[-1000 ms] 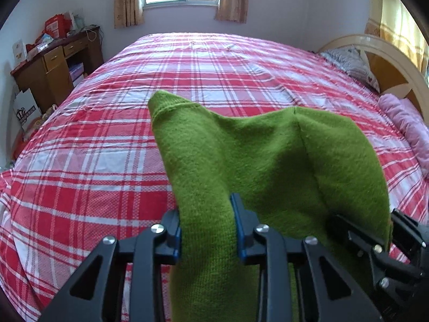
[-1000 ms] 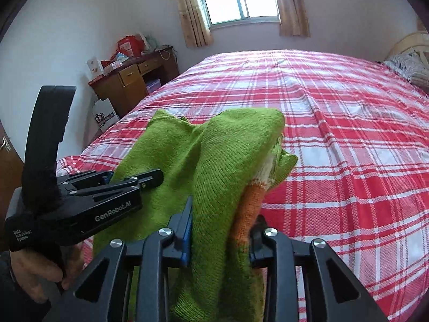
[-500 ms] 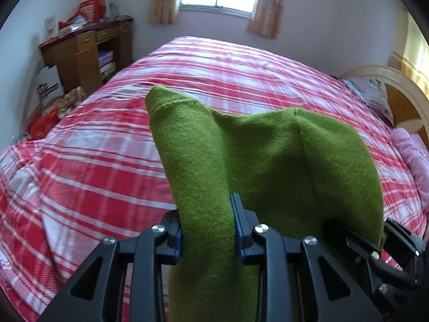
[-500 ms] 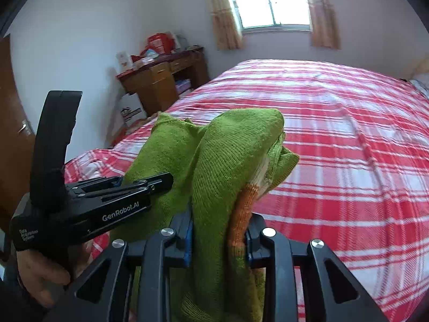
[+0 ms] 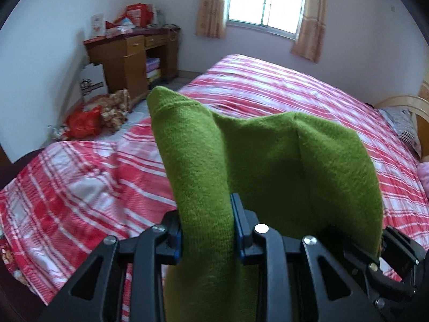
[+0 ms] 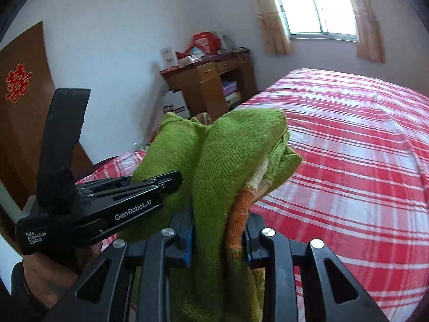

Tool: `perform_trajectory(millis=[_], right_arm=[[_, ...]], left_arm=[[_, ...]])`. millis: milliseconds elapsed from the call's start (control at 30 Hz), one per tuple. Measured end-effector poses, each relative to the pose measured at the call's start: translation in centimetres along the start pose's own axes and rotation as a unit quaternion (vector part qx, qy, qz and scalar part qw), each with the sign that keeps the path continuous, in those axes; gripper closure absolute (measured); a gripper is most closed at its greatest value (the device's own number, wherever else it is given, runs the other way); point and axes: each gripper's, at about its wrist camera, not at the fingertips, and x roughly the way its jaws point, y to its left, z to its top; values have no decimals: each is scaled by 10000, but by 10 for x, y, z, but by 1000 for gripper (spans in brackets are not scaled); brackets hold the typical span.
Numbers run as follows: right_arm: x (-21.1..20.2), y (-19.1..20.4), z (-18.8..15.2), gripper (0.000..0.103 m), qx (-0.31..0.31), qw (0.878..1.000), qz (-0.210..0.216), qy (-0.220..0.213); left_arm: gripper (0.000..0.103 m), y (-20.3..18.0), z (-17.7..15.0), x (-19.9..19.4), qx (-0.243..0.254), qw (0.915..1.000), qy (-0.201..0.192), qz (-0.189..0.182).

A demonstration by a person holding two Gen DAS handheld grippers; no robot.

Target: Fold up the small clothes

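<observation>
Green knit held aloft between both grippers, above the bed.
My left gripper [image 5: 206, 222] and right gripper [image 6: 218, 230] each have fingers clenched on the knit [image 5: 268, 161], side by side, I judge to keep the fold together over the plaid bed [image 6: 348, 161]. The left gripper reads "GenRobot.AI" and "Data Acquisition System".

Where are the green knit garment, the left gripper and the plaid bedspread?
green knit garment [image 5: 268, 166]: left wrist view, middle of the raised cloth.
left gripper [image 5: 206, 230]: left wrist view, between fingertips, shut on the garment.
plaid bedspread [image 6: 348, 161]: right wrist view, bare top.
</observation>
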Motion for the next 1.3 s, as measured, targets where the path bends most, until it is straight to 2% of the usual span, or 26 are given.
perform_trajectory(millis=[300, 600, 867, 1033, 1100, 1167, 1233, 1300], right_arm=[[37, 39, 16, 75, -255, 9990, 370, 14], [86, 52, 47, 76, -600, 9967, 515, -166], [146, 26, 65, 77, -736, 9965, 222, -333], [185, -12, 68, 78, -354, 9993, 15, -132], [194, -24, 69, 78, -164, 9999, 10, -47], [206, -37, 68, 78, 33, 9999, 33, 161], [222, -54, 68, 78, 462, 9975, 214, 494], [229, -65, 68, 78, 756, 9944, 365, 634]], left_arm=[[73, 43, 10, 8, -216, 9993, -81, 302], [73, 78, 46, 36, -287, 9976, -239, 579], [74, 79, 69, 97, -370, 9967, -364, 628], [75, 83, 70, 126, -376, 9950, -283, 880], [74, 92, 68, 134, -516, 9945, -134, 904], [72, 108, 65, 149, -808, 9927, 177, 879], [70, 121, 65, 157, -1159, 9898, 404, 728], [68, 125, 67, 161, -1291, 9883, 515, 621]])
